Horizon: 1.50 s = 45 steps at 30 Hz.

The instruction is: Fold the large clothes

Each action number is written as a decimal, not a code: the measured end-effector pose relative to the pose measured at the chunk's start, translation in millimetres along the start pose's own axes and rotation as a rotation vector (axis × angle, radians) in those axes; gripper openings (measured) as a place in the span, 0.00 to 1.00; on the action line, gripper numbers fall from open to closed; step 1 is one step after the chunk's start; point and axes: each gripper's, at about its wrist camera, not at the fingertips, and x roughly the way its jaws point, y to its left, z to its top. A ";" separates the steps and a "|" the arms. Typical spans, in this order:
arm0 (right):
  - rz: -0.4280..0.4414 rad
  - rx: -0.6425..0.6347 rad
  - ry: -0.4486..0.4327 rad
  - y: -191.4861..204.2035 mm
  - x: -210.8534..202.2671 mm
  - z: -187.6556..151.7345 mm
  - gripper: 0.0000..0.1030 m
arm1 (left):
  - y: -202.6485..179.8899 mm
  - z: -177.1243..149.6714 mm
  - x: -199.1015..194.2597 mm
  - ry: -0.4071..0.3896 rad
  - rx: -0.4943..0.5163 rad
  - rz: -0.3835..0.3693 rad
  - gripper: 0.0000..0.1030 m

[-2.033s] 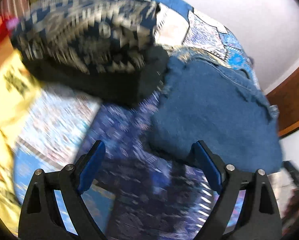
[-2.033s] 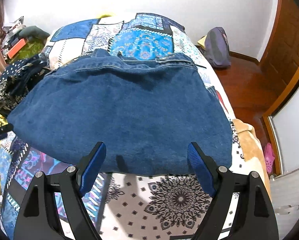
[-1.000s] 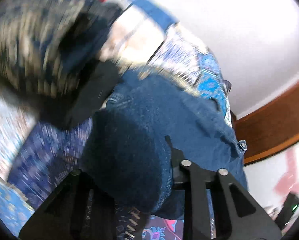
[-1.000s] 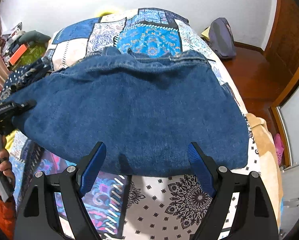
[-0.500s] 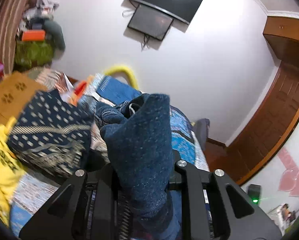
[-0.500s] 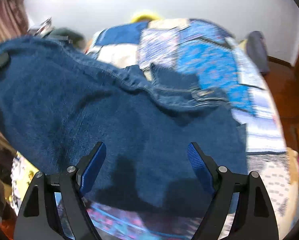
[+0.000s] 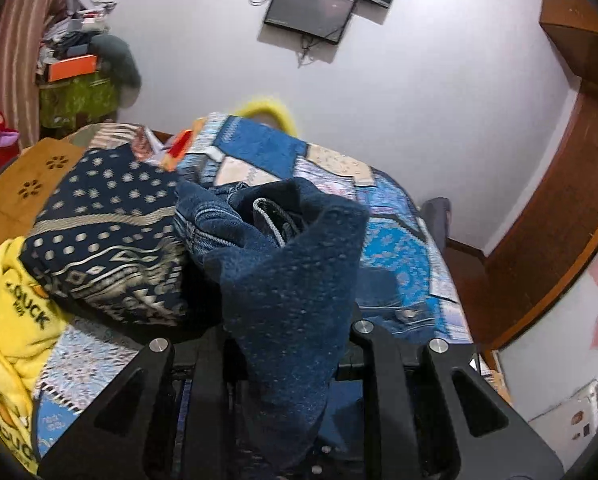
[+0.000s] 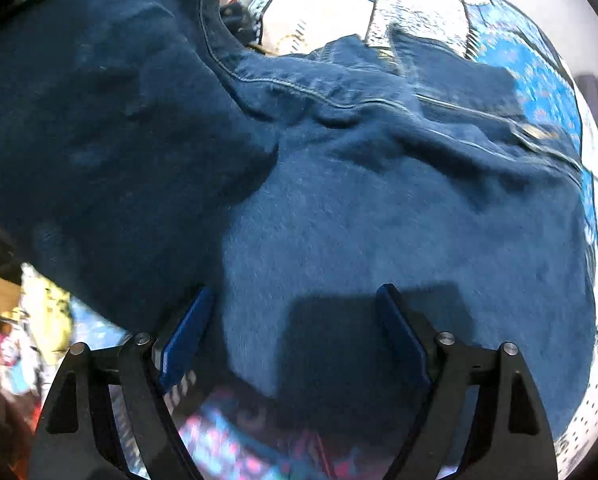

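Observation:
A dark blue denim garment (image 8: 379, 208) lies on a patchwork bedspread (image 8: 511, 52), its left side lifted and draped over the rest. My left gripper (image 7: 287, 320) is shut on a bunched corner of the denim (image 7: 291, 280) and holds it up above the bed. My right gripper (image 8: 295, 336) is open and empty, low over the near edge of the denim, its blue pads (image 8: 187, 332) apart on either side of the cloth.
A navy patterned cloth pile (image 7: 103, 232) and a yellow printed garment (image 7: 15, 320) lie on the bed's left. A wall screen (image 7: 311, 12) hangs behind. A wooden door frame (image 7: 559, 216) stands right. A cluttered shelf (image 7: 75, 80) is far left.
My left gripper closed on the denim's left corner and lifted it up and over toward the right. My right gripper stayed open and moved in closer to the denim.

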 end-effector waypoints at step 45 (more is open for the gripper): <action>-0.243 0.246 -0.320 -94.4 -149.5 -79.0 0.79 | -106.0 -72.3 45.0 0.333 0.562 -0.080 0.62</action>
